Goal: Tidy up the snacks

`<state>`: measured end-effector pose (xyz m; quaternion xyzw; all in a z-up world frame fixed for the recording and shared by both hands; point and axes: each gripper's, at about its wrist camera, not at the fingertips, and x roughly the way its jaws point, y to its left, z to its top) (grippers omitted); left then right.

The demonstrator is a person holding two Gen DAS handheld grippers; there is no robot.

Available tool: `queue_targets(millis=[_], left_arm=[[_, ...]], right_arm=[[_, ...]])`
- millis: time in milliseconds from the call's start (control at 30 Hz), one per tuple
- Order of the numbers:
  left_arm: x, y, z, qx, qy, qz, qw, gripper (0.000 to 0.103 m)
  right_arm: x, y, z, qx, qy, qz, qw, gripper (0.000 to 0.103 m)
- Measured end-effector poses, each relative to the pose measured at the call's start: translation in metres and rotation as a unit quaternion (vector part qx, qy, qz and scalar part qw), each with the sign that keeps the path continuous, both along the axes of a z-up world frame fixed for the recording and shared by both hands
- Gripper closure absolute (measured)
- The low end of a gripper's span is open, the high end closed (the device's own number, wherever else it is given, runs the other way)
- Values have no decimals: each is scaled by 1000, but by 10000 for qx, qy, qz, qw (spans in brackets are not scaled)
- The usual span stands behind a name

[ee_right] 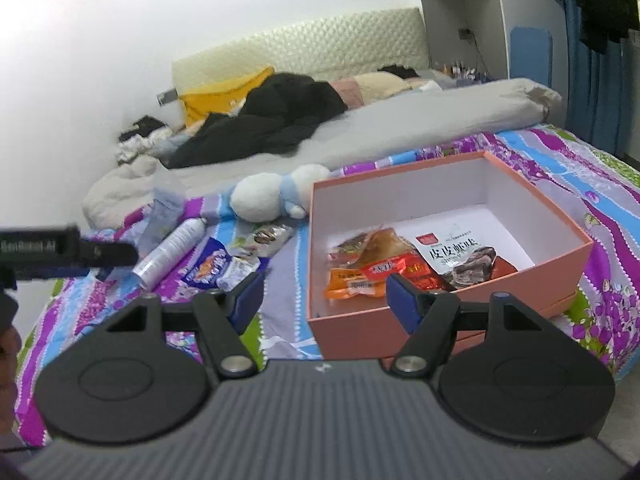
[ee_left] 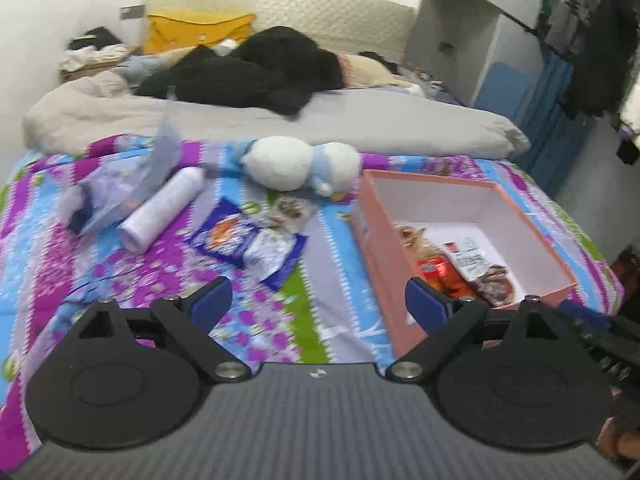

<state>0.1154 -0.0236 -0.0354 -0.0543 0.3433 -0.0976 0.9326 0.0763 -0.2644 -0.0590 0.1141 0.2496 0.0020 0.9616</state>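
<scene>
A pink open box (ee_left: 380,268) (ee_right: 360,324) sits on the patterned bedspread. In it lie orange and red snack packets (ee_left: 436,270) (ee_right: 372,268) and a white and brown packet (ee_left: 480,268) (ee_right: 460,258). Loose on the bedspread left of the box are blue and white snack packets (ee_left: 240,240) (ee_right: 216,266) and a small clear packet (ee_left: 290,208) (ee_right: 268,236). My left gripper (ee_left: 318,300) hovers open over the bedspread between the loose packets and the box, holding nothing. My right gripper (ee_right: 326,298) is open and empty above the box's near left corner.
A white spray can (ee_left: 164,212) (ee_right: 172,250) and a clear plastic bag (ee_left: 116,196) lie left of the loose snacks. A white and blue plush toy (ee_left: 296,164) (ee_right: 268,196) rests behind them. A grey duvet (ee_left: 360,120) and black clothes (ee_left: 248,76) cover the far half of the bed.
</scene>
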Motion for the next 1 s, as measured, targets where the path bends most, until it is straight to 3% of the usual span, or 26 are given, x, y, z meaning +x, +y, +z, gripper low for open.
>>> queue_targets(millis=[533, 800, 867, 900, 1000], left_arm=[[-68, 46, -14, -109, -25, 744, 9972, 8], [-66, 53, -12, -33, 5, 687, 9976, 1], [-60, 53, -4, 175, -44, 806, 9966, 0], [-56, 54, 0, 275, 2, 883, 9957, 0], [-39, 61, 21, 50, 394, 709, 9967, 0]], right_arm=[[-23, 43, -6, -76, 21, 687, 9976, 33], [-21, 51, -21, -182, 205, 782, 9966, 33], [-15, 52, -25, -258, 247, 801, 9961, 33], [-12, 53, -27, -293, 258, 808, 9960, 33], [5, 53, -31, -361, 293, 781, 9959, 33]])
